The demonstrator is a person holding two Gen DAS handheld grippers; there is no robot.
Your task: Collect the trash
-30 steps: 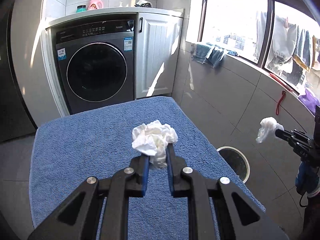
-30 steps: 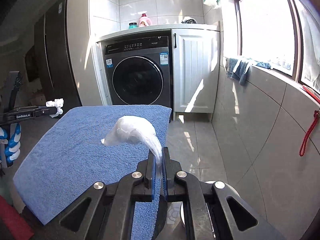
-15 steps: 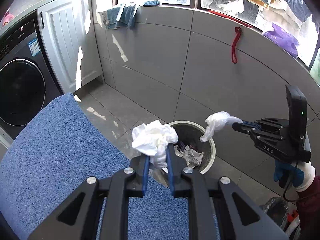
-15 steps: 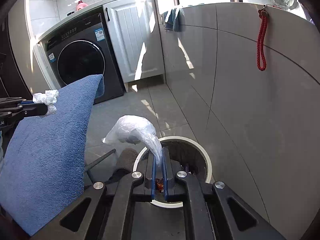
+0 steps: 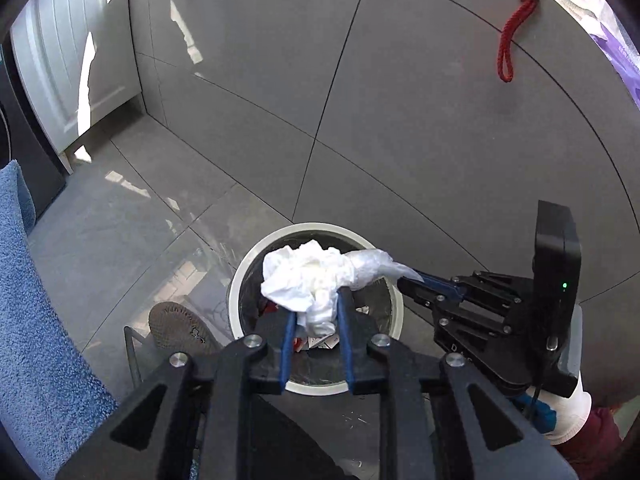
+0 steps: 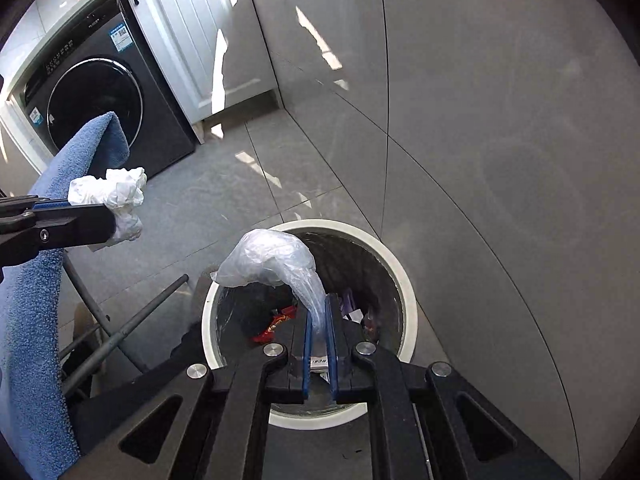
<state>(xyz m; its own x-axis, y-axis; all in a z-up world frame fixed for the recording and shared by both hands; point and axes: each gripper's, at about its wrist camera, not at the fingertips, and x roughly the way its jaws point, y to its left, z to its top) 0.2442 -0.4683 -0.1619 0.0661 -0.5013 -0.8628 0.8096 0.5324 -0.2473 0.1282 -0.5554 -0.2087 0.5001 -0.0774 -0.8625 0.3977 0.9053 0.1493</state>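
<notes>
A crumpled white paper tissue (image 5: 298, 282) is being released by the opening left gripper (image 5: 316, 316) over the round white-rimmed bin (image 5: 394, 286); a clear plastic wrapper (image 6: 276, 262) is clenched by the right gripper (image 6: 320, 320), undropped.

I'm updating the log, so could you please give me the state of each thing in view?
Left gripper: jaws opening, tissue between them.
Right gripper: shut on plastic wrap.
Bin: uncovered, trash inside.
Washer: door closed.
Cabinet: door closed.
</notes>
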